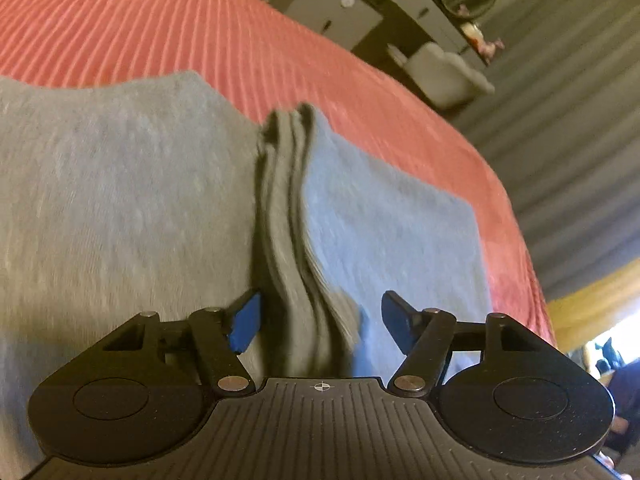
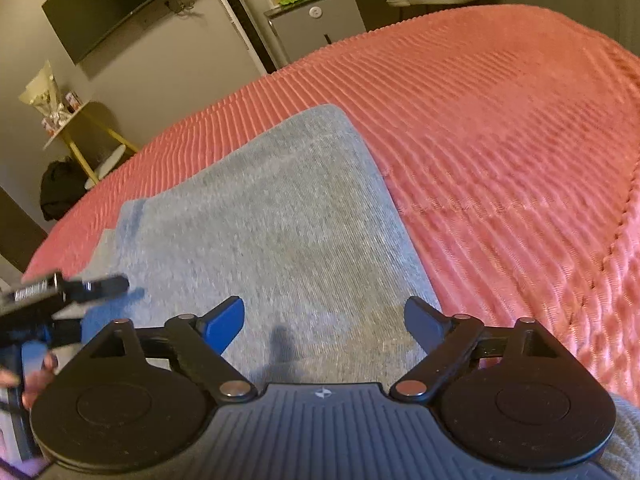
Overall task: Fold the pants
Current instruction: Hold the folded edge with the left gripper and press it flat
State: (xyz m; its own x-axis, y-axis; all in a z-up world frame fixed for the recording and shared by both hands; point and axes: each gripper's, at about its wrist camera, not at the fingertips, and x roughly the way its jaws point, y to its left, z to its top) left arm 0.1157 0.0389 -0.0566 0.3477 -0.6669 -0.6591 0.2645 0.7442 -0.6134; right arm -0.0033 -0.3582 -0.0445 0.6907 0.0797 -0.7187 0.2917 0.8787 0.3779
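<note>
1. Grey knit pants (image 1: 120,200) lie folded on the coral ribbed bedspread (image 1: 120,20) of a bed; in the left wrist view a stack of layered fold edges (image 1: 292,220) stands up as a ridge running away from the camera.
2. Left tongs (image 1: 316,320) are spread, the ridge of layers passing between the blue pads (image 1: 244,324); the left pad lies close against the cloth, the right pad well apart, so no pinch is judged.
3. Right tongs (image 2: 324,320) are spread wide above the flat grey panel (image 2: 280,220), holding nothing; the left tool (image 2: 60,292) shows at that view's left margin.
4. Step in hand, as judged: letting the final fold settle. Doing it well calls for lifting each tool straight off so the pads do not drag a layer, then pressing the ridge flat.
5. Edges: the far corner (image 2: 340,116) is rounded and neat; the right long edge (image 2: 404,232) runs straight beside bare bedspread.
6. Open room: broad bedspread lies free beyond and to the right; the bed's edge (image 1: 516,240) falls near the pants in the left wrist view, so sliding that way looks risky.
</note>
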